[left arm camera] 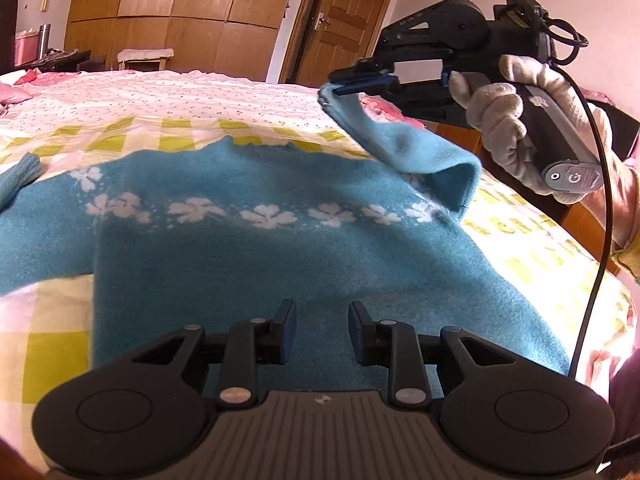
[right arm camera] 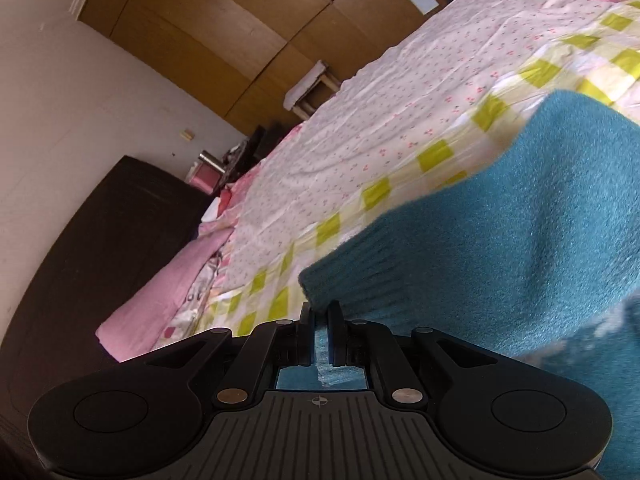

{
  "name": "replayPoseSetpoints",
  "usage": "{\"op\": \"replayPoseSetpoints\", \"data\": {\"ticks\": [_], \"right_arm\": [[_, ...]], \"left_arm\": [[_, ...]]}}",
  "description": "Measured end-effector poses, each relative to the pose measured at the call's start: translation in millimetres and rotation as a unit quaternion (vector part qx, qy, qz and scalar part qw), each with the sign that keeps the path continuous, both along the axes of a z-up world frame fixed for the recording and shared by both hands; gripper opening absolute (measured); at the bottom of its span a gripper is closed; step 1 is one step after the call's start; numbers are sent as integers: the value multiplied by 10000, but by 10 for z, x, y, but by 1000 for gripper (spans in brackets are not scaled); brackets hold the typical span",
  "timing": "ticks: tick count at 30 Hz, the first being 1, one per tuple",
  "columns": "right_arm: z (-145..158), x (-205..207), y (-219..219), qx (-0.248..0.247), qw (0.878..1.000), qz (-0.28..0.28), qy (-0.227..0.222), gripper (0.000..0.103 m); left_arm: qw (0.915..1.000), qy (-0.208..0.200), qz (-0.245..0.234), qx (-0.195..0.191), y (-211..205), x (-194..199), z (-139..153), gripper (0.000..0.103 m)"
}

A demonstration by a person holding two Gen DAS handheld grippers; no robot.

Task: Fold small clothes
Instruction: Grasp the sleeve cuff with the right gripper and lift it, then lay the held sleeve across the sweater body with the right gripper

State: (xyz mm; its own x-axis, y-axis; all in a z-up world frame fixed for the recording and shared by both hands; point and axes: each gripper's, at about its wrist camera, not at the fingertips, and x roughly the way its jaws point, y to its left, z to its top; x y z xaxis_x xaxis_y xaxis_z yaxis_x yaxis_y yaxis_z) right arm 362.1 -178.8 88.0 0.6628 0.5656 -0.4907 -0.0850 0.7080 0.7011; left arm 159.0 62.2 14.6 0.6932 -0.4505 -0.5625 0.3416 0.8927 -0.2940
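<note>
A teal sweater (left arm camera: 280, 248) with white flowers lies flat on a bed (left arm camera: 168, 96) under a floral quilt. The right tool (left arm camera: 362, 80), at far right, pinches its raised sleeve cuff (right arm camera: 340, 276); the left tool (left arm camera: 322, 328) hovers parted over the near hem.

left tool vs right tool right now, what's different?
The left tool is open, with nothing between its fingers; the right tool is shut on the sleeve cuff. The left tool hovers low over the body of the blue sweater, which lies flat on the bed; the right tool is raised, holding the sleeve above the sweater. Both are black, with blue pads.
</note>
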Motion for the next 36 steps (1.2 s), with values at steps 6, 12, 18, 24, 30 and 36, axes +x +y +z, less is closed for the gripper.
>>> {"op": "replayPoseSetpoints", "data": {"ticks": [6, 12, 18, 24, 30, 36], "right_arm": [[-225, 237, 769, -369, 9980, 490, 119, 7], [-624, 306, 1160, -784, 9938, 701, 369, 7], [-757, 320, 1321, -1174, 9872, 1009, 392, 7], [-830, 382, 1394, -1265, 9809, 1388, 516, 11], [-759, 309, 1404, -1265, 9783, 1589, 404, 12], [-547, 135, 1318, -1550, 9748, 1602, -95, 12]], "left_arm": [[9999, -15, 151, -77, 178, 39, -28, 34], [9998, 27, 173, -133, 231, 66, -61, 34], [9997, 123, 178, -123, 219, 97, -127, 35], [9995, 166, 218, -150, 221, 112, -154, 35], [9993, 172, 287, -174, 242, 115, -166, 35], [9991, 89, 375, -188, 282, 106, -146, 35]]}}
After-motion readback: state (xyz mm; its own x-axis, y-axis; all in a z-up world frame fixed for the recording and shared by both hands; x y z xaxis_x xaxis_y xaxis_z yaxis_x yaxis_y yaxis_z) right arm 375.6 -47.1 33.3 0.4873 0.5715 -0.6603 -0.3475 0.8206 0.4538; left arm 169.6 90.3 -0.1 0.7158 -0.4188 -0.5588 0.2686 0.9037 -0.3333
